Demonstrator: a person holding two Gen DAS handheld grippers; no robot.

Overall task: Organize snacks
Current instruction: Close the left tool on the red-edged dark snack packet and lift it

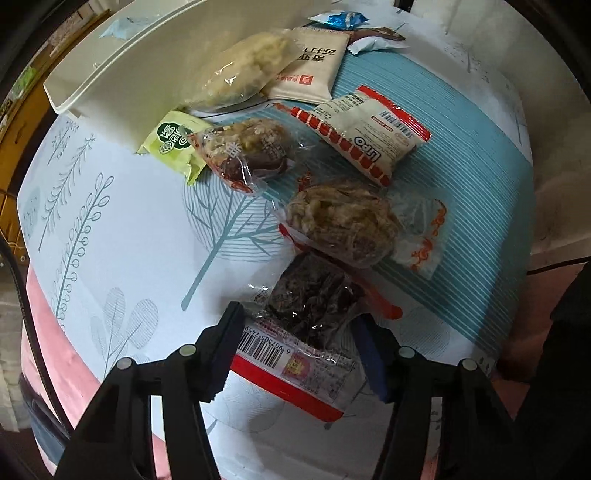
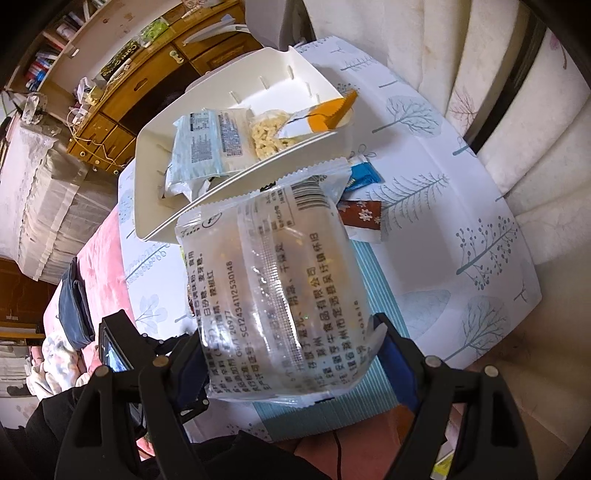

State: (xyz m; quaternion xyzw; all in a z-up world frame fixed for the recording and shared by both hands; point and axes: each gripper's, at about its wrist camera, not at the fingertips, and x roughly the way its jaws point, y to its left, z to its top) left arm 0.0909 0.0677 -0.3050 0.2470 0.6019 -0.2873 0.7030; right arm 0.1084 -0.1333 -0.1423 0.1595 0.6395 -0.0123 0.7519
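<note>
In the left wrist view, my left gripper (image 1: pixel 297 321) points down at the tablecloth. A clear packet of dark snack (image 1: pixel 310 299) with a red barcode label sits between its blue pads, which meet both side edges. Beyond it lie a packet of golden shreds (image 1: pixel 343 221), a red-and-white Lipo packet (image 1: pixel 365 133), a brown nutty packet (image 1: pixel 247 147) and a green packet (image 1: pixel 173 144). My right gripper (image 2: pixel 288 328) is shut on a clear packet with printed text (image 2: pixel 273 280), held up in front of the white tray (image 2: pixel 236 184).
The tray holds a light blue packet (image 2: pixel 207 144), a packet of pale puffs (image 2: pixel 267 134) and an orange-and-white packet (image 2: pixel 325 114). A beige packet (image 1: pixel 314 70) and a blue packet (image 1: pixel 340 18) lie beside the tray (image 1: pixel 122 74). Pink bedding (image 1: pixel 40 314) borders the cloth; a wooden cabinet (image 2: pixel 122 92) stands behind.
</note>
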